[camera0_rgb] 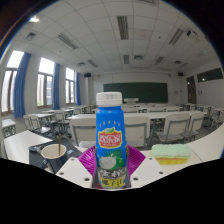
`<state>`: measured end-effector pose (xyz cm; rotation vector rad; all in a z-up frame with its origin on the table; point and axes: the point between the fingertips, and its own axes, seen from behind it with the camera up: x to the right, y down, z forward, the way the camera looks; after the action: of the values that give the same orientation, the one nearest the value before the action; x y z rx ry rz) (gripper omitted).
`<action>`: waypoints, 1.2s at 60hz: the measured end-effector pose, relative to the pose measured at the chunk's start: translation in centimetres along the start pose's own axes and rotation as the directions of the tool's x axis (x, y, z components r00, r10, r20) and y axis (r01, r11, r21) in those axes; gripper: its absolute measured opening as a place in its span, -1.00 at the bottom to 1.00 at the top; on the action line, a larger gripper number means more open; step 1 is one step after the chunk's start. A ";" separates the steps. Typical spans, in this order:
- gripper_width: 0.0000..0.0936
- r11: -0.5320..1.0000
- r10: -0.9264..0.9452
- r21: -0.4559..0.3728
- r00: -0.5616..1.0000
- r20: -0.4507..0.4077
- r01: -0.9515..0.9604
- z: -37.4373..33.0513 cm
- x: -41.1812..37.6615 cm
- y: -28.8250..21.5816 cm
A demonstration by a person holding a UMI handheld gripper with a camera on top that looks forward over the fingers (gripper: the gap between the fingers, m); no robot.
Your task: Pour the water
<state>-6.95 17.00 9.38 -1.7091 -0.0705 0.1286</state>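
A bottle (110,135) with a blue cap, a blue, red and green label stands upright between my fingers, held up above the white table (25,145). My gripper (111,165) is shut on the bottle, with the purple pads (88,158) pressed against its lower body on both sides. A paper cup (54,153) with a dark rim sits on the table to the left of the bottle, just beyond the left finger.
A yellow-green sponge or cloth (171,152) lies on the table to the right. Rows of classroom desks and chairs (160,120) fill the room behind, with a dark blackboard (140,92) on the far wall and windows (45,85) on the left.
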 end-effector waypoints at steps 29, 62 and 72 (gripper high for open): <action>0.41 0.998 0.000 -0.066 0.997 0.072 0.004 -1.0 0.0 1.5; 0.80 0.971 0.221 0.042 0.954 0.201 -0.234 -18.8 -2.7 0.7; 0.81 0.982 0.171 0.044 0.969 0.181 -0.182 -20.7 -3.2 2.8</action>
<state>-7.56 -4.09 9.63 -1.6391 -0.0450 0.4110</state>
